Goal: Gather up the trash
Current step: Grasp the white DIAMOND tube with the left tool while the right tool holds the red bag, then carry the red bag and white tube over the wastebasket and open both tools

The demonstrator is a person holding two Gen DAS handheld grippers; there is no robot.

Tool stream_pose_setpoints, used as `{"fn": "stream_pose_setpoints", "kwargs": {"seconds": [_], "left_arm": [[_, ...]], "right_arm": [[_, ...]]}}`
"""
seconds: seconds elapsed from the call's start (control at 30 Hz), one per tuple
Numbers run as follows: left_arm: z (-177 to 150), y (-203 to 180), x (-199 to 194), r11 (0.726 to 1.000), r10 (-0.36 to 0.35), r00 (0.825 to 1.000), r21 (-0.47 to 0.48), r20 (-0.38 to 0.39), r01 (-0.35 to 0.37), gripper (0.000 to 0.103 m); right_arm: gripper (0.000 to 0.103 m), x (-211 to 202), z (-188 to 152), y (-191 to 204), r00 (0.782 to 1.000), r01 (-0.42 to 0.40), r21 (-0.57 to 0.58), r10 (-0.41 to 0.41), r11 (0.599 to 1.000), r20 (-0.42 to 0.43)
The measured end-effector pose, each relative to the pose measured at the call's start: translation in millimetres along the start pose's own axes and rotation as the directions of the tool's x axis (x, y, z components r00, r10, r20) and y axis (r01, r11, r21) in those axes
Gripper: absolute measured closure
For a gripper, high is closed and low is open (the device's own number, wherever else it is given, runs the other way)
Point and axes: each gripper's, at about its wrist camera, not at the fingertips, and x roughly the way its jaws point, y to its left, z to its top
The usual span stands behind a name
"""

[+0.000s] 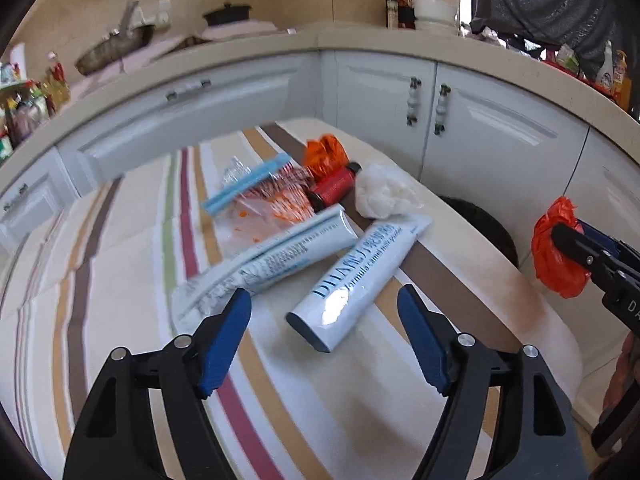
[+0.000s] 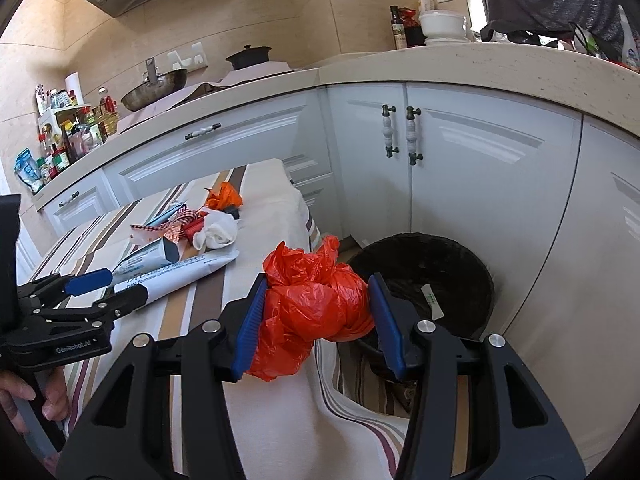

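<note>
Right claw (image 2: 316, 316): clamped on a crumpled orange plastic bag (image 2: 312, 304), pads pressed into both sides, loose plastic hanging below. Held off the tabletop's (image 2: 208, 312) right edge, short of the black woven wastebasket (image 2: 460, 264) standing on the floor against the white cabinets (image 2: 460, 168). Basket mouth unobstructed, one white strip (image 2: 434, 300) already inside.

Left claw (image 1: 324, 320): jaws wide, nothing between the pads, poised over the striped cloth just short of the nearer white tube (image 1: 356, 280).

Remaining on the tabletop, grouped toward the far right corner: a second white tube (image 1: 272, 256), a red bottle (image 1: 332, 190), a white tissue wad (image 1: 382, 192), a clear wrapper with a blue strip (image 1: 256, 188), another orange bag (image 1: 324, 152).

Recommended for the step in hand: carry the bag fully over the basket's centre before release, not merely past its near rim; lower somewhat so the light plastic cannot drift; open wide enough to free the trailing folds. Risk noted: plastic snagging on the ribbed pads. Next pick judged best across the nearer tube's body.
</note>
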Motion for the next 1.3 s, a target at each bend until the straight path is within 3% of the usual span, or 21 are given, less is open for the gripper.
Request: {"fn": "stream_pose_setpoints", "kwargs": {"seconds": [0.1, 0.2, 0.27, 0.37, 0.53, 0.77, 1.07, 1.3], "left_arm": [[3, -1, 6, 1.0, -0.009, 0.999, -0.011, -0.032, 0.009, 0.033], [3, -4, 6, 1.0, -0.027, 0.999, 0.002, -0.032, 0.027, 0.049], [2, -7, 5, 0.999, -0.041, 0.999, 0.018, -0.033, 0.042, 0.067], [-1, -10, 2, 0.998, -0.054, 0.998, 0.044, -0.018, 0.054, 0.081], [-5, -13, -4, 0.996, -0.057, 0.998, 0.065, -0.004, 0.057, 0.095], [-13, -14, -14, 0.996, -0.059, 0.998, 0.063, 0.017, 0.058, 0.1], [-18, -20, -34, 0.992, -0.097, 0.994, 0.081, 0.043, 0.093, 0.1], [-17, -11, -50, 0.996, -0.084, 0.992, 0.05, 0.093, 0.08, 0.1]], "right_arm": [[0.054, 0, 0, 0, 1.0, 0.0, -0.001, 0.0, 1.0, -0.001], [0.054, 1, 0, -1, 1.0, 0.001, -0.001, -0.001, 1.0, -0.003], [0.054, 2, -1, -1, 1.0, 0.003, -0.001, -0.003, 1.0, -0.004], [0.054, 3, -2, 0, 1.0, 0.004, -0.001, -0.004, 1.0, -0.009], [0.054, 5, -4, 3, 1.0, 0.001, -0.009, -0.001, 1.0, -0.017], [0.054, 0, -3, 7, 1.0, 0.004, -0.02, -0.004, 1.0, -0.011], [0.054, -7, -3, 12, 1.0, 0.009, -0.035, -0.009, 0.999, -0.001], [0.054, -17, -2, 20, 1.0, 0.012, -0.053, -0.011, 0.999, 0.021]]}}
